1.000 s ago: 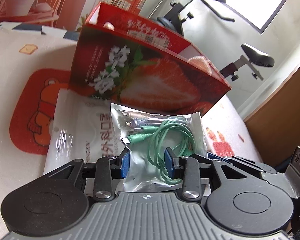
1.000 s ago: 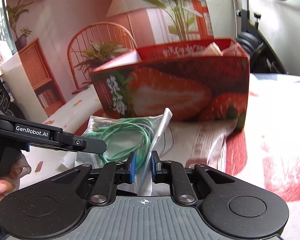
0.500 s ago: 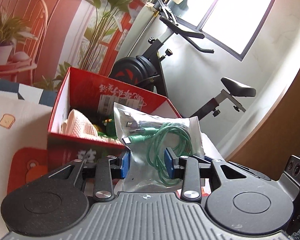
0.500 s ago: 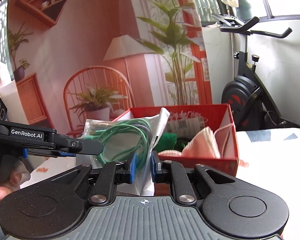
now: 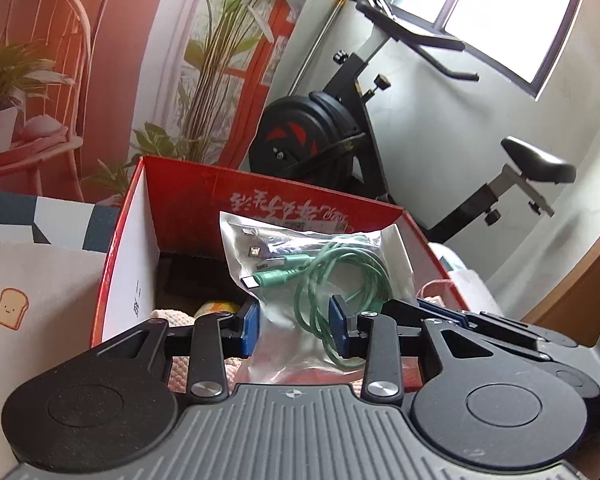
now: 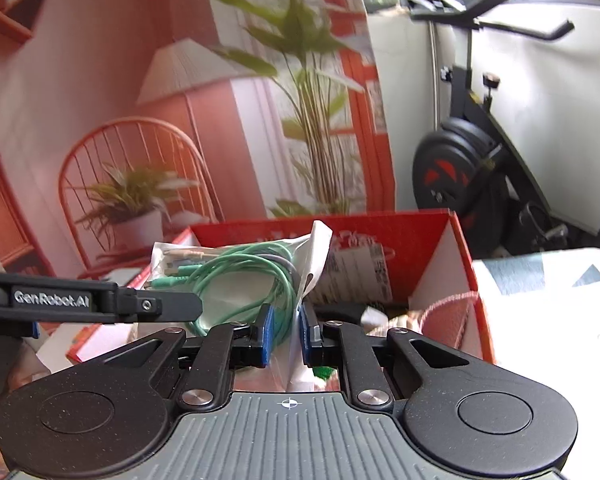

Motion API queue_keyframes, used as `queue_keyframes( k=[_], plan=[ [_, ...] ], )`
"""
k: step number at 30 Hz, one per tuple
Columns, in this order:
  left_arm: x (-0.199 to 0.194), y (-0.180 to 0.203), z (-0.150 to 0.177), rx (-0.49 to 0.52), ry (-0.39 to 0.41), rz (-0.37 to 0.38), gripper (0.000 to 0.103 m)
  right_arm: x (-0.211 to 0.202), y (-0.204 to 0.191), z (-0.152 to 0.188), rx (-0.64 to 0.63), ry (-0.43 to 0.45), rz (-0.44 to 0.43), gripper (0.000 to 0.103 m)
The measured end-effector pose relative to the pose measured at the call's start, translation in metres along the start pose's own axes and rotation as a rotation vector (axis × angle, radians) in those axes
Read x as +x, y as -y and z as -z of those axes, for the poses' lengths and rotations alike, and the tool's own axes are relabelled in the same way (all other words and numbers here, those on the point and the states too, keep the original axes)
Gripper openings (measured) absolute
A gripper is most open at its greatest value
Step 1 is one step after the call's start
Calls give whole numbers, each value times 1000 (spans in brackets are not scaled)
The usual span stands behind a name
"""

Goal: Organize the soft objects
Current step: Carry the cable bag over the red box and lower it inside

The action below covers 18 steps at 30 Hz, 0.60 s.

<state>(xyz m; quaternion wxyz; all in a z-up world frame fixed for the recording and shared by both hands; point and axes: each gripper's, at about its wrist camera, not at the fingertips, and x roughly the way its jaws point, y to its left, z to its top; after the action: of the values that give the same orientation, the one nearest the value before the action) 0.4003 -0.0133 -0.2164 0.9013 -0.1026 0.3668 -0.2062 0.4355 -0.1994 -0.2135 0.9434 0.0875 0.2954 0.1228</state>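
Note:
A clear plastic bag of green cables (image 5: 320, 276) hangs over the open red strawberry box (image 5: 260, 196). My left gripper (image 5: 294, 328) is shut on the bag's lower part. My right gripper (image 6: 286, 334) pinches the bag's edge (image 6: 256, 272) from the side, its jaws slightly parted around it. In the right wrist view the left gripper's finger (image 6: 100, 304) crosses in front of the bag. Pink cloth (image 5: 172, 316) and a yellow-green item (image 5: 216, 306) lie inside the box. The red box (image 6: 420, 240) shows its white inner walls there too.
A white tablecloth with a toast print (image 5: 28, 292) lies left of the box. An exercise bike (image 5: 340, 136) stands behind the table. A wall mural with a chair and plants (image 6: 140, 180) fills the background. A wooden panel (image 5: 580, 280) is at the right.
Both grippers lifted the cable bag off the table from in front of the box and carried it up over the box opening. The right gripper's jaws have parted slightly.

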Motion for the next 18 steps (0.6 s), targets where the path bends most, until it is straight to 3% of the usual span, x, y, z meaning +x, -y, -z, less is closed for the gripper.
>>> queue_keyframes(
  k=[8, 18],
  plan=[
    [34, -1, 1, 0, -126, -29, 38, 29, 17, 15, 82, -138, 73, 12],
    [56, 10, -4, 59, -204, -106, 39, 48, 21, 17, 79, -216, 142, 12]
  ],
)
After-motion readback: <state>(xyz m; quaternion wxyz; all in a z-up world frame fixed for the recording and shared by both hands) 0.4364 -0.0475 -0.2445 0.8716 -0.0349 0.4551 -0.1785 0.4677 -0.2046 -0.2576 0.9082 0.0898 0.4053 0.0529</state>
